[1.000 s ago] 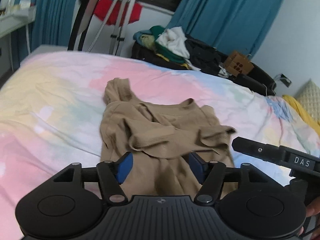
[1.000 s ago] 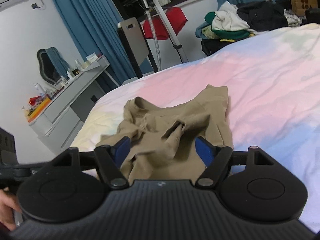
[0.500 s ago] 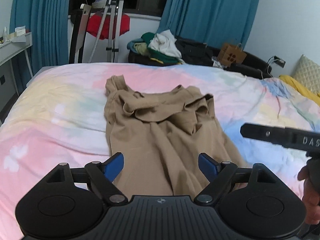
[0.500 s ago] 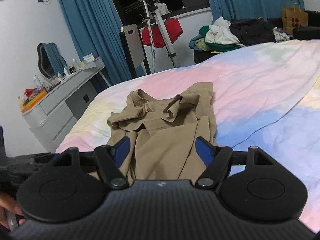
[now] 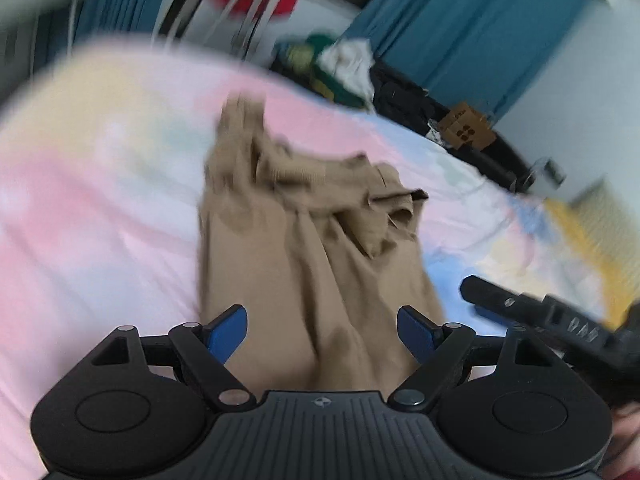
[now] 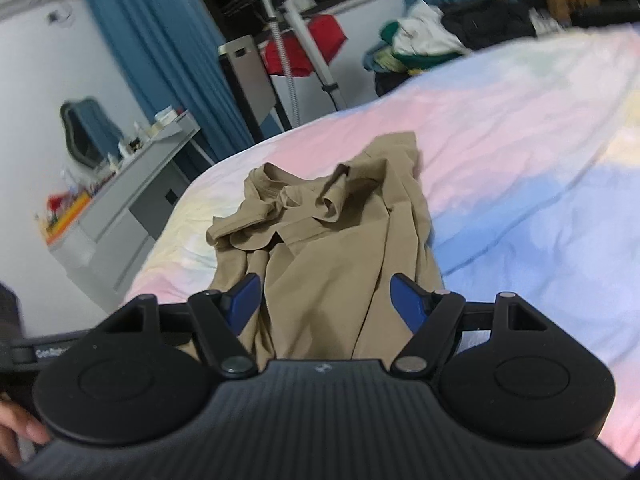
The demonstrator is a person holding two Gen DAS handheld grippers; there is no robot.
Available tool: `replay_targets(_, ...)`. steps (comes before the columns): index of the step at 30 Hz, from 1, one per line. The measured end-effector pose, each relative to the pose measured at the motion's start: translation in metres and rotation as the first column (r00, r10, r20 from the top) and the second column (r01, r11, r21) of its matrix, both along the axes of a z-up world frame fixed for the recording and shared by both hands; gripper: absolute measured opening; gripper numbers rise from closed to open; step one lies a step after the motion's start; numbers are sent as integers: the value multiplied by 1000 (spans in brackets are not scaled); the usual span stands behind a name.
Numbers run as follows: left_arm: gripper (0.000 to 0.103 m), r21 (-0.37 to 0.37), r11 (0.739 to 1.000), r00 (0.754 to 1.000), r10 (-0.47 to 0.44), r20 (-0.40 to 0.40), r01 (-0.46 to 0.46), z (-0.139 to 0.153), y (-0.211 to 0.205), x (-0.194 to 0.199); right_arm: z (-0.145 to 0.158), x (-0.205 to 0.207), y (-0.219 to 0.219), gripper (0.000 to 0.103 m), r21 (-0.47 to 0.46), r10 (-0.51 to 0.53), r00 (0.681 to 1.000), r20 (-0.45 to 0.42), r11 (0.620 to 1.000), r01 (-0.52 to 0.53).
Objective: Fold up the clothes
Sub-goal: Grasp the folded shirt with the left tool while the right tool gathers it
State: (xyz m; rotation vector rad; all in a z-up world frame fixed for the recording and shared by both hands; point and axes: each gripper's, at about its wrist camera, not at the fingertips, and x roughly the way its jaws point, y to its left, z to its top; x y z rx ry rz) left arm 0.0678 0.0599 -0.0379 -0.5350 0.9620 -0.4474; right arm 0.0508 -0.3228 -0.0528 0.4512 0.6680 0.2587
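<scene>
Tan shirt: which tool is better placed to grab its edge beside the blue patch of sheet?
Right, probably. The right tool is open with that edge of the tan shirt by its outer finger; the left tool, also open, would have to cross the shirt.

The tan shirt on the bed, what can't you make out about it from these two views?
- Tan shirt near hem: hidden behind the left tool body in the left wrist view, and behind the right tool body in the right wrist view.
- Far collar and sleeves: smeared by motion blur, left wrist view.

A plain tan shirt [image 6: 332,248] at frame center lies on a bedsheet [image 6: 520,168] of pastel pink, blue and yellow patches, teal curtains [image 6: 160,52] behind.
</scene>
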Motion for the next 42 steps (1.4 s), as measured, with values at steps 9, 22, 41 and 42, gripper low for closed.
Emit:
replay_targets(9, 84, -345, 913, 907, 58, -416, -217, -64, 33, 6, -18, -4, -28, 75, 378, 31, 985, -169, 925, 36)
replay_targets(22, 79, -382, 846, 892, 210, -401, -371, -97, 19, 14, -102, 7, -22, 73, 558, 48, 869, -493, 783, 274)
replay_targets(41, 51, -319, 848, 875, 289, -388, -422, -99, 32, 10, -103, -1, -36, 72, 472, -87, 865, -494, 809, 351)
replay_targets(42, 52, -326, 843, 872, 290, -396, -428, -100, 33, 12, -102, -2, -39, 72, 455, -114, 860, -497, 810, 370)
